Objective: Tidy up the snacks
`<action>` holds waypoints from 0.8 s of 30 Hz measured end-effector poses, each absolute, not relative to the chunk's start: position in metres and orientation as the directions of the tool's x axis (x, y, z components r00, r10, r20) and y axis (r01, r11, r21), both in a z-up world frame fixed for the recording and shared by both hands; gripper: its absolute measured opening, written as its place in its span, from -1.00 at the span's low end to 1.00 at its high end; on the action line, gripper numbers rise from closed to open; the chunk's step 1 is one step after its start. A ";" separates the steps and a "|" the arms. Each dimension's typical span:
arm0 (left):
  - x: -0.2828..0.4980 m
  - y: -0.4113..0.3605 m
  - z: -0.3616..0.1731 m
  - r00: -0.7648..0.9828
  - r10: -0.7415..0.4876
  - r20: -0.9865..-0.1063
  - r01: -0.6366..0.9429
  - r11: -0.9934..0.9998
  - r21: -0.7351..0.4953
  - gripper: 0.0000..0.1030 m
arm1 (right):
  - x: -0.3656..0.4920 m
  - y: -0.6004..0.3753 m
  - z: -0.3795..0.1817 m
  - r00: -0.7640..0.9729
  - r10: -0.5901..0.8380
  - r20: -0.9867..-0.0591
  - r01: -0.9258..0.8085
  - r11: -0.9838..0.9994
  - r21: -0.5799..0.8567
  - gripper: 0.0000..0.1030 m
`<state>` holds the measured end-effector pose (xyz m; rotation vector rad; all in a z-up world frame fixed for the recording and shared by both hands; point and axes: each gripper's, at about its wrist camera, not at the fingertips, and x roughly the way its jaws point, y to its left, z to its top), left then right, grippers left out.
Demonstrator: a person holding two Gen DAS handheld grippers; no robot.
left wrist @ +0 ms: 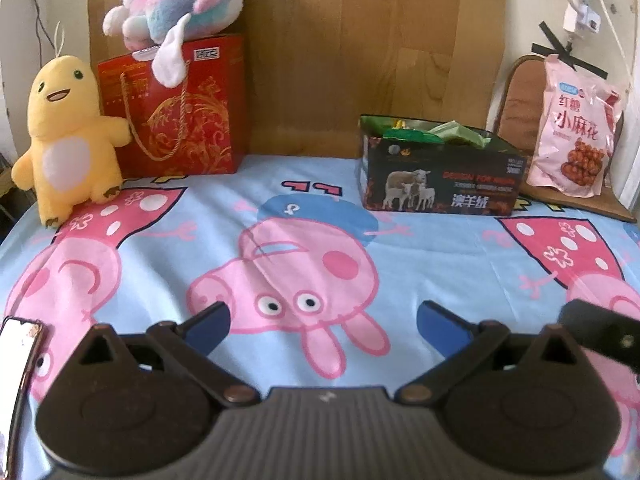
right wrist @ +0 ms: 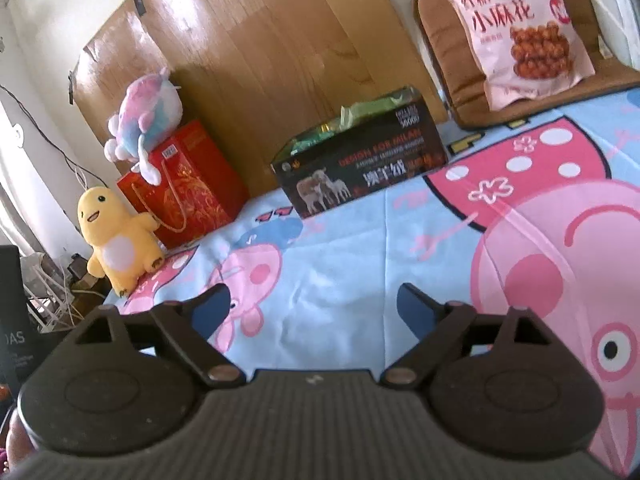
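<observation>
Left wrist view is showing the left gripper [left wrist: 322, 322] hanging wide open with nothing in it, and the right gripper [right wrist: 314, 308] is gaping empty too. Further back, the black box [left wrist: 440, 178] is holding green snack packs [left wrist: 452, 133]. Beyond it the pink snack bag [left wrist: 574, 130] is leaning on a chair; I'd pinch its top edge.

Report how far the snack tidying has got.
Done: green snack packets already sit in the open black box. In hand: nothing; the left gripper and right gripper are both open and empty over the cartoon bedsheet. Left: the pink snack bag stands outside the box, propped on the chair.
</observation>
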<state>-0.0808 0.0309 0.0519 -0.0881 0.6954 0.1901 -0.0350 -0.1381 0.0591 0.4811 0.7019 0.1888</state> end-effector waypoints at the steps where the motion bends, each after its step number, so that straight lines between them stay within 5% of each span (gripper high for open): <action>1: -0.081 0.032 0.052 0.750 0.141 -0.647 -0.204 0.979 -0.023 1.00 | -0.036 -0.138 0.060 0.759 0.314 -0.570 0.000 0.876 0.482 0.86; 24: -0.078 0.048 0.045 0.717 0.342 -0.607 -0.358 0.928 0.100 0.99 | -0.033 -0.127 0.047 0.739 0.307 -0.600 -0.004 0.892 0.452 0.93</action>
